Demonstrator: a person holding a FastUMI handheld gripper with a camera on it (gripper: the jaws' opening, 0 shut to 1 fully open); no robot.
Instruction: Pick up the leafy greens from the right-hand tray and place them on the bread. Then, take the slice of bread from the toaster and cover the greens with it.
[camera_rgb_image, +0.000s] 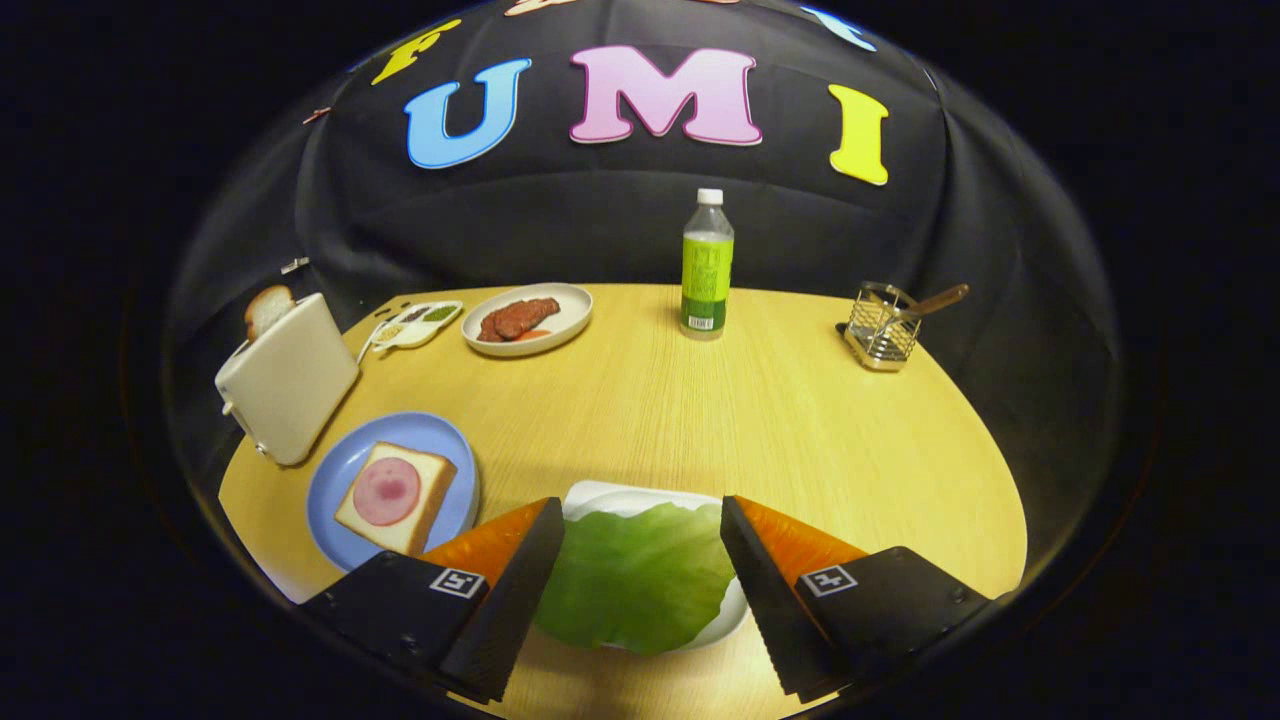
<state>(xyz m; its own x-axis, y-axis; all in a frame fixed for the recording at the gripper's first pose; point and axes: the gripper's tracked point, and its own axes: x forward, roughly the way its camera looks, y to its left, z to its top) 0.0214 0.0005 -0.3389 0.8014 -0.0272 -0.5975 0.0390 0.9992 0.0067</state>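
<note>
A green lettuce leaf (640, 575) lies on a white tray (625, 497) between my two fingers. My gripper (640, 520) is open, hovering over the leaf with a finger on each side, not pressing it. To the left of the fingers a blue plate (345, 470) holds a slice of bread (428, 485) topped with a round pink ham slice (386, 490). Beyond the plate stands a white toaster (290, 378) with a slice of bread (268, 308) sticking out of its top.
On the round wooden table (700, 420), far from the fingers, stand a green-labelled bottle (706, 268), a white plate with brown meat (527, 318), a small divided dish (420, 323) and a wire basket with a wooden-handled utensil (885, 325).
</note>
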